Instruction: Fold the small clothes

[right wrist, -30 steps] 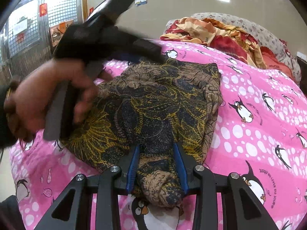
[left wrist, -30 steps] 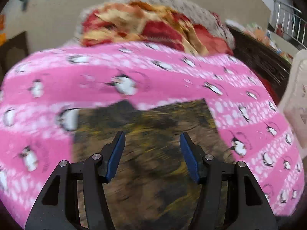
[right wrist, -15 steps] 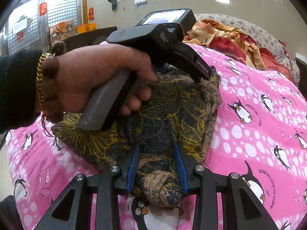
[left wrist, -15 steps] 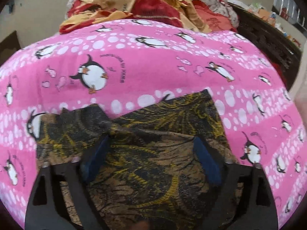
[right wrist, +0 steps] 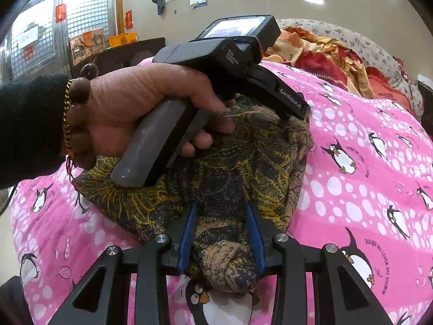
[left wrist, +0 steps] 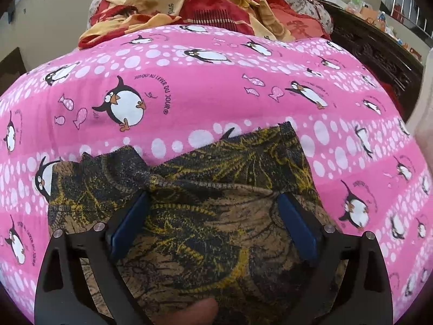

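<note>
A dark garment (left wrist: 216,230) with a yellow and brown print lies crumpled on the pink penguin blanket (left wrist: 189,94). My left gripper (left wrist: 212,197) stands wide open low over it, its blue pads (left wrist: 130,224) resting on the cloth and a fold ridge running between them. In the right wrist view a hand (right wrist: 135,113) in a dark sleeve holds that left tool over the garment's (right wrist: 243,162) far end. My right gripper (right wrist: 221,207) is shut on the bunched near end of the garment.
A heap of red and orange bedding (left wrist: 203,5) lies at the far end of the bed. Dark wooden furniture (left wrist: 373,54) stands along the right. Metal-grille cabinets (right wrist: 35,40) line the left wall. Pink blanket (right wrist: 365,189) stretches to the garment's right.
The left gripper's jaws have spread wide and it has moved forward and down onto the garment. The right gripper has kept still with its hold on the cloth.
</note>
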`<state>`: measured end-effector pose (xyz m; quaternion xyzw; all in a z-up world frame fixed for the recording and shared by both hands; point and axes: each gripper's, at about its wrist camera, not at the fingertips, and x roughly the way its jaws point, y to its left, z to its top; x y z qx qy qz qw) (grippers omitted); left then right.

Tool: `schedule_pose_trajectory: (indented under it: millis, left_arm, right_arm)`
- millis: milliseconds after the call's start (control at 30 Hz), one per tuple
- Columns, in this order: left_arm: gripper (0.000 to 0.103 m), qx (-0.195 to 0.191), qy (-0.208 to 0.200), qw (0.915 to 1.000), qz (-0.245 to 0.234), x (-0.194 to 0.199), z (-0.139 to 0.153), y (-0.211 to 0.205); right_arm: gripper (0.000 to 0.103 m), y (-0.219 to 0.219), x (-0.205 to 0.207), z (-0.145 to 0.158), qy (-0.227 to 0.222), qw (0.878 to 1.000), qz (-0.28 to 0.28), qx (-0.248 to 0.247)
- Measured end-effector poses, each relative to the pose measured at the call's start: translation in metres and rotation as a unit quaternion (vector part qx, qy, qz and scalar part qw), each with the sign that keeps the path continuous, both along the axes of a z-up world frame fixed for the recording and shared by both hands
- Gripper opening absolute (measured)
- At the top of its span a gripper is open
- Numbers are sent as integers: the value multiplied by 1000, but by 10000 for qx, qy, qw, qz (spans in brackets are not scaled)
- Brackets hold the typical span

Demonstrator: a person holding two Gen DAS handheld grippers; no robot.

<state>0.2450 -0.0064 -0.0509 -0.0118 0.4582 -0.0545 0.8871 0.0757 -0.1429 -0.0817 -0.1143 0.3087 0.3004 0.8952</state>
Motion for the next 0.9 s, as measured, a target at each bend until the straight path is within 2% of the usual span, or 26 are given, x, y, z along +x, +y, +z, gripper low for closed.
schedule_pose_trajectory:
  millis: [67, 200, 300, 400, 467, 600, 667, 767, 800, 900]
  left_arm:
    - [96, -4, 28, 10000, -46, -10, 11, 4]
    - [96, 229, -400, 9988, 168, -63, 45, 25]
    - [96, 293, -421, 9970, 584, -115, 58, 53]
    - [96, 96, -338, 9964, 767, -161, 53, 71]
    - [96, 202, -297, 9954, 891, -185, 47, 74]
    - [96, -6, -166, 9935, 1129, -229, 34, 76]
    - [96, -54, -49, 9935, 1135, -243, 27, 70]
    - [96, -112, 265, 9942, 1034, -258, 18, 57]
    - [96, -88, 362, 9941, 1015, -263, 16, 53]
    - [96, 75, 511, 9937, 997, -268, 15, 39]
  right_arm:
    - [35, 0, 0, 0, -15, 10000, -4, -17]
    - [35, 1, -1, 0, -43, 10000, -11, -65]
    - [35, 2, -3, 0, -66, 9999, -19, -89]
    - [35, 4, -6, 1, -151, 9997, -40, -170]
    - [35, 5, -7, 1, -185, 9996, -52, -218]
    - [36, 4, -8, 4, -18, 9998, -91, -185]
    - [44, 1, -10, 11, 195, 9994, -174, -228]
    - [91, -3, -21, 15, 377, 9967, -492, -518]
    - [91, -9, -27, 15, 529, 9947, -650, -588]
    - [91, -37, -44, 15, 1212, 9892, -784, -256]
